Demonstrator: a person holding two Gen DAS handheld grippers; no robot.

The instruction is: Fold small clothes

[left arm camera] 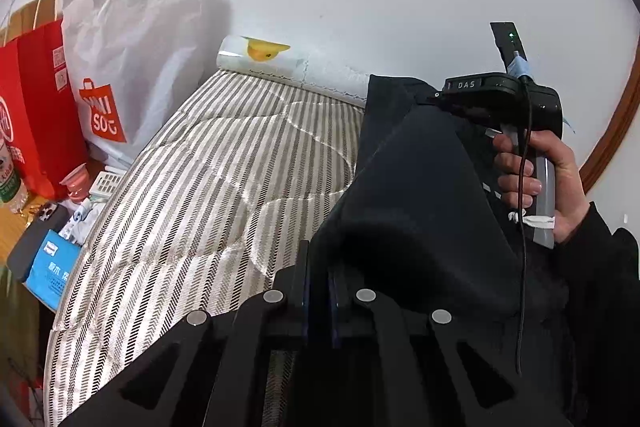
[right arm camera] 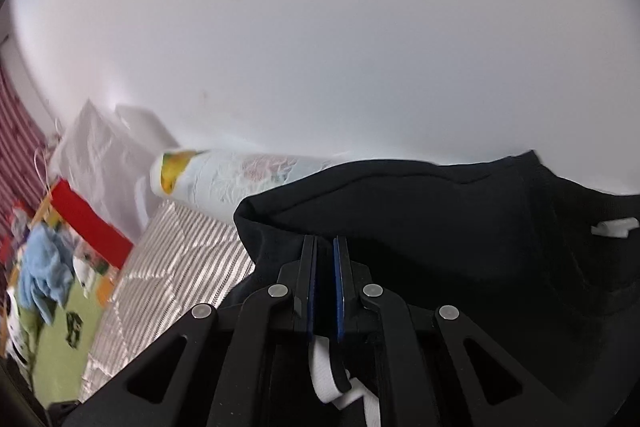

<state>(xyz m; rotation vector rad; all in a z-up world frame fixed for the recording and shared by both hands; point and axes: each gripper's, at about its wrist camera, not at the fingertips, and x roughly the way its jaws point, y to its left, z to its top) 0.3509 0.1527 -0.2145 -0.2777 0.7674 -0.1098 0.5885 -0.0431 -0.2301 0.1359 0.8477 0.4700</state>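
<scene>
while held above the striped bed (left arm camera: 192, 187) | both jaws clamped on black garment (left arm camera: 420, 195) | garment hangs between

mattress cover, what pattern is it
Beige and white stripes with a dark herringbone weave on the mattress cover, clearest in the left wrist view.

My grippers are matte black with blue finger pads (right arm camera: 339, 291), silver pivot screws (left arm camera: 273, 296) and a "DAS" label (left arm camera: 466, 85).
</scene>
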